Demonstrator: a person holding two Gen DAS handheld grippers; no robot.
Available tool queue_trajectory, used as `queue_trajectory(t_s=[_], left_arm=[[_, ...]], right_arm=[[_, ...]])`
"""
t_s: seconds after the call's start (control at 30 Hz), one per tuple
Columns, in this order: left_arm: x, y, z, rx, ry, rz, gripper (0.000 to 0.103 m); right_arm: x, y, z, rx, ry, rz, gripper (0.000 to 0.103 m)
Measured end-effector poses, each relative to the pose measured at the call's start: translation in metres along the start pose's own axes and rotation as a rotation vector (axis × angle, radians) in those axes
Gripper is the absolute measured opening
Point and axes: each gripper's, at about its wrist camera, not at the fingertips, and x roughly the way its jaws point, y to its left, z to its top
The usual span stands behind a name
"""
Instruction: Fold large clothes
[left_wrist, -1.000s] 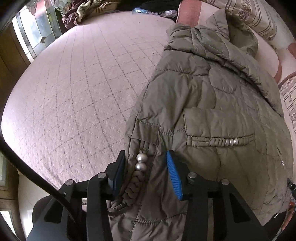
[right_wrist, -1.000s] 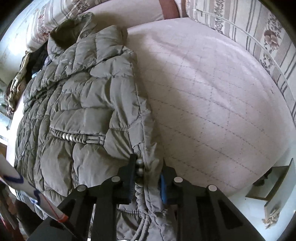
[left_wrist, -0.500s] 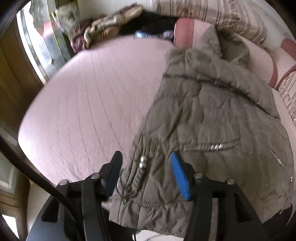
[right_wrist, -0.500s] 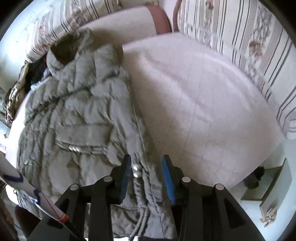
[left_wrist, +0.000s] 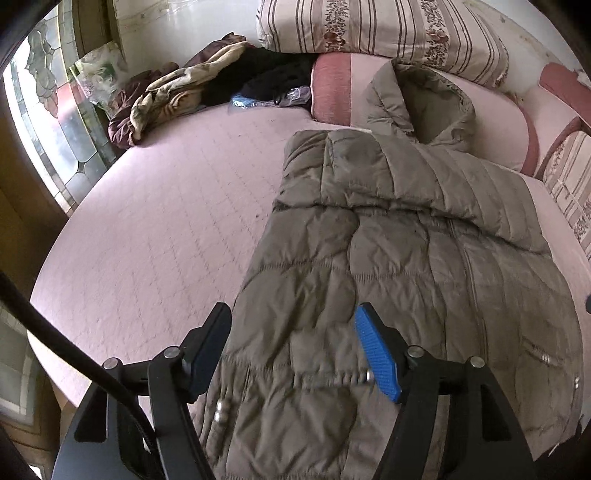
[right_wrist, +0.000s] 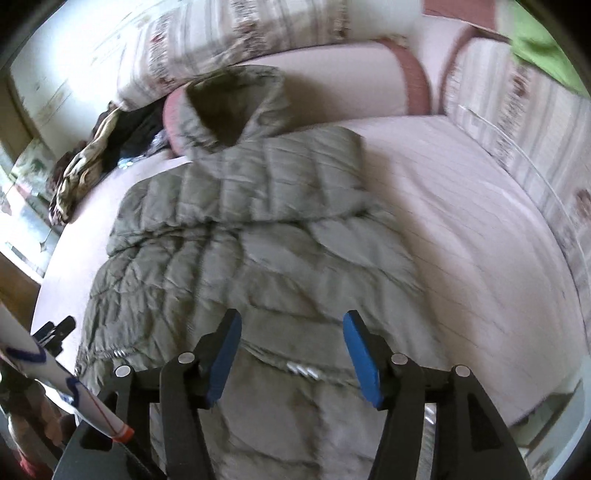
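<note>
Both tools empty: left tool (left_wrist: 291, 350) and right tool (right_wrist: 291, 354) wide apart, jaws just been opening, clear above the jacket (left_wrist: 399, 258). Jacket flat on the bed (left_wrist: 147, 240) straight ahead, hood farthest. Risk: puffy padding springing back, undoing folds; slippery fabric escaping a shallow pinch.
</note>
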Motion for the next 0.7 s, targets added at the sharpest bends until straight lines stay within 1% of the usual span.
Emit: queue_trajectory(t_s=[0.2,0.37,0.5,0.57,0.7], left_arm=[[0.026,0.004,0.032,-0.042,-0.007,-0.031,0.069],[0.063,0.007,0.052,-0.069,0.002,-0.043,0.070],[0.088,0.016,0.053,-0.078,0.004,-0.035,0.070],[0.099,0.021,0.050,-0.087,0.011,-0.034,0.070],[0.117,0.028,0.048,-0.082,0.055,-0.052,0.070]], right_arm=[[0.039,0.055,0.042,-0.077,-0.008,0.001,0.064],[0.075,0.086,0.086,-0.108,-0.020,-0.008,0.065],[0.108,0.110,0.136,-0.107,-0.023,-0.010,0.065],[0.127,0.123,0.169,-0.107,-0.037,-0.023,0.065],[0.161,0.150,0.227,-0.130,-0.065,-0.064,0.068]])
